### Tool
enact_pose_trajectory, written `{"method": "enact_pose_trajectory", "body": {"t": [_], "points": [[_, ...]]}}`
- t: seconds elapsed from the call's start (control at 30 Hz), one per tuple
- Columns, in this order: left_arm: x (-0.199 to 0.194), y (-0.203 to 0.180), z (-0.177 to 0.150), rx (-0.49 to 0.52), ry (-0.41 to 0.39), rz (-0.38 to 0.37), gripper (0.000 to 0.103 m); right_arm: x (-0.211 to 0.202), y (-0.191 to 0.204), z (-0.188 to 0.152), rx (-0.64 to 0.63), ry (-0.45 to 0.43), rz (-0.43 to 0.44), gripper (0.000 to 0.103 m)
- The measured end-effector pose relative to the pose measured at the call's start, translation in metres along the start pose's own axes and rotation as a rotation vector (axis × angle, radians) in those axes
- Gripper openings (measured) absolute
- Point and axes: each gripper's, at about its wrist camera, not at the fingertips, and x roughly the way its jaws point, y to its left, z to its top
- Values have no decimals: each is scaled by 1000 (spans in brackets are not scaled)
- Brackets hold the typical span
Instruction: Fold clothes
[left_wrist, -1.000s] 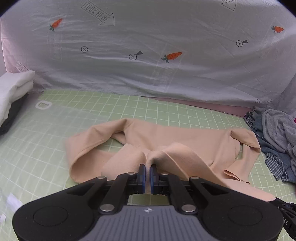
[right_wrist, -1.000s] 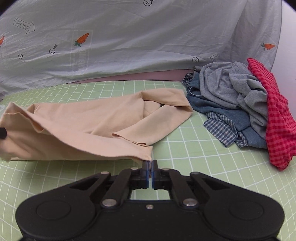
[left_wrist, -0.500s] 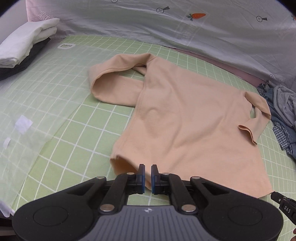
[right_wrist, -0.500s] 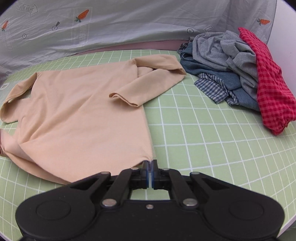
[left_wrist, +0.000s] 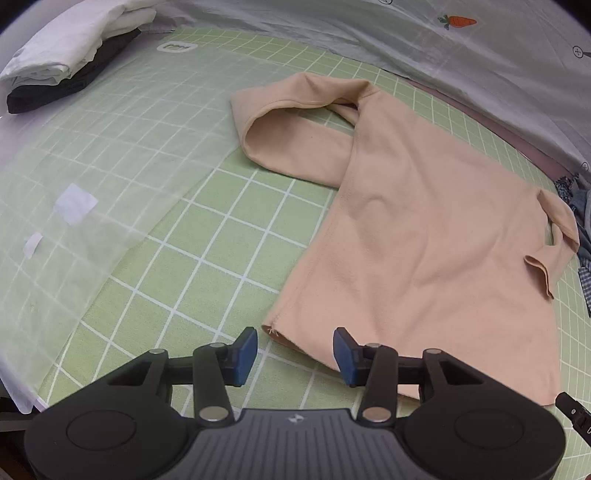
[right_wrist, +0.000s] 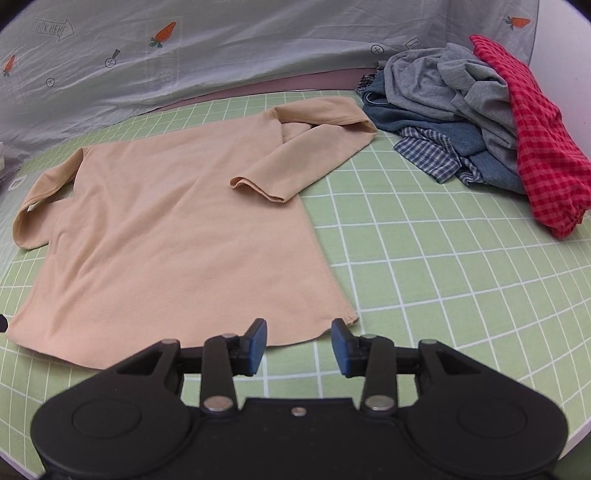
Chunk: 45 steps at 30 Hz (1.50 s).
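Both the left gripper (left_wrist: 294, 350) and the right gripper (right_wrist: 298, 344) are spread wide with nothing between their fingers, each just off a bottom corner of the shirt (right_wrist: 177, 236). The peach long-sleeved shirt lies flat in the middle of the green grid mat (right_wrist: 424, 258), hem toward the near edge, both sleeves folded inward. A pile of clothes (right_wrist: 480, 110) sits at the mat's far right corner.

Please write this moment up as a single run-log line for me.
stage: shirt laid flat | left hand-held gripper: open at hem corner | right hand-held gripper: open at other corner | beige shirt: sleeves folded inward
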Motion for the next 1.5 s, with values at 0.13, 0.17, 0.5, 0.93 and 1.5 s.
{"method": "enact_pose_trajectory", "body": {"t": [0.13,0.17,0.5,0.93,1.5], "points": [[14,2,5,8,48,-23,53,19,-8,9,18,11,-19,49],[17,3,6,0,59,-41,53,23,-10,12,23,16,-21,50],[32,-6,9,85,82,-6,21,53,-13,21,89,63,-25,40],[10,13,-16,157,79,33,5,22,-1,-14,19,131,7,5],[-8,74,33,-96,42,-20,63,15,31,-5,69,69,-167,95]]}}
